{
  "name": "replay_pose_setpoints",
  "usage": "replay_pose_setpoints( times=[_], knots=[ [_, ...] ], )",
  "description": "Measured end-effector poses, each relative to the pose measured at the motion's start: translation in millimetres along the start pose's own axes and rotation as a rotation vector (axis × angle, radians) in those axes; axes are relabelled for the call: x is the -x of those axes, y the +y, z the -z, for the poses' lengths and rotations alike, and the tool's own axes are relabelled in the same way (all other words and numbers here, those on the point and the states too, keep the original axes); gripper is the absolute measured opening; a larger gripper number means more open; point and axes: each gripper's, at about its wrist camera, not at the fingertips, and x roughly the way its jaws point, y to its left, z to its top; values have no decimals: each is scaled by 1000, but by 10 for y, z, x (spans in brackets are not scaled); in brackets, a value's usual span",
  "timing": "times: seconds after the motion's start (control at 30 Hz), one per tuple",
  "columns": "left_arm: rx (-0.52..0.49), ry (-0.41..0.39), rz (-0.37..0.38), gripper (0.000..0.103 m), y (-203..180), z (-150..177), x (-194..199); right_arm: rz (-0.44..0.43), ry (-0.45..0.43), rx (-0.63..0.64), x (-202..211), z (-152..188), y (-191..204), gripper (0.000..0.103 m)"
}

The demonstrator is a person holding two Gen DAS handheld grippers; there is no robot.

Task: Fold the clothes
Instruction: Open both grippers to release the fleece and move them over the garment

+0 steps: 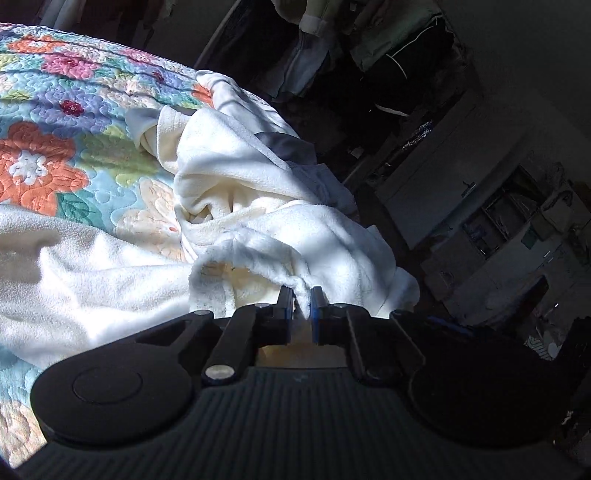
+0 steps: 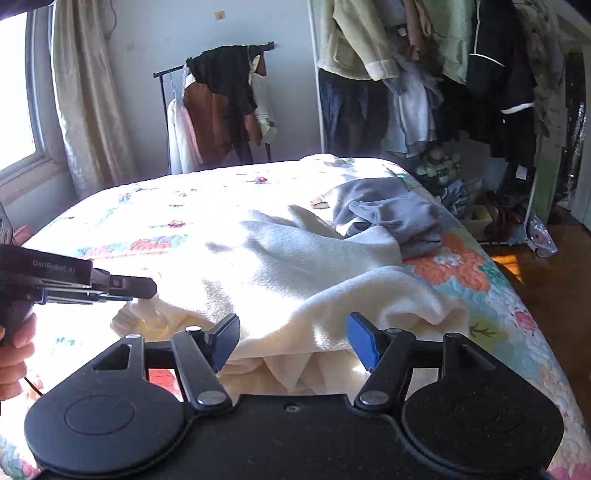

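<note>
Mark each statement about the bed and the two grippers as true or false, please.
1. The left gripper is closed on the white fleece garment. True.
2. The right gripper is clamped on the grey garment. False: it is open, and the grey garment lies farther back on the bed.
3. The quilt has a flower pattern. True.
4. The white garment is neatly folded. False: it lies crumpled.

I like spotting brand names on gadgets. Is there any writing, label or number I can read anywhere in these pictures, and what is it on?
"GenRobot.AI": pale lettering on the black body of the left hand-held gripper, seen from the right wrist view; slightly blurred, so the reading is likely, not certain.
Small tag on the wall above the clothes rack: too small to read.
Nothing else legible in either view.
</note>
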Motion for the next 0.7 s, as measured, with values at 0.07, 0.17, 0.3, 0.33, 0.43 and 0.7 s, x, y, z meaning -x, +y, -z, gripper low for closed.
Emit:
replay_pose_setpoints(
  times=[0.07, 0.17, 0.3, 0.33, 0.43, 0.7],
  knots=[
    [-20, -17, 33, 9, -76, -63, 35, -17, -28, 139, -12, 23, 247, 82],
    [-49, -16, 61, 9, -180, -156, 42, 28, -115, 381, -44, 72, 615, 87],
    [-89, -19, 143, 8, -340, -197, 87, 71, -207, 504, -161, 4, 792, 86],
    [-96, -26, 158, 8, -369, -198, 106, 67, -233, 498, -172, -36, 780, 83],
    [-111, -78, 67, 22, -392, -189, 166, 53, -197, 382, -265, -205, 574, 18],
    [-128, -36, -152, 70, -95, -101, 135, 301, -99, 53, -162, -350, -492, 6]
  ],
)
